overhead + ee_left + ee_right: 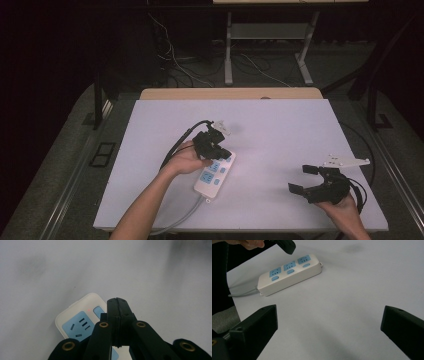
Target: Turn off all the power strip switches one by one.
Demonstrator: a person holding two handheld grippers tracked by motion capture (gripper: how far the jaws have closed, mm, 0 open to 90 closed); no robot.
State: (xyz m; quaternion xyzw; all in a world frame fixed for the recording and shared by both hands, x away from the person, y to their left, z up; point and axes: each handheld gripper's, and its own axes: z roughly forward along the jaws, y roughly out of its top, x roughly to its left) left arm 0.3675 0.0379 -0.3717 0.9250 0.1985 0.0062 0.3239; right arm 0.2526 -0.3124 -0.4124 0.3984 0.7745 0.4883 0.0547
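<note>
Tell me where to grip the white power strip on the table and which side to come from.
Grip the power strip across its narrow width, near the middle, coming straight down from above. It lies flat with its sockets up, so only the two long side walls give parallel faces. The open right gripper probably suits; the left gripper is shut above the far end. Avoid the cable end.

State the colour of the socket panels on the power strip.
Light blue, on a white power strip; clearest in the right gripper view.
</note>
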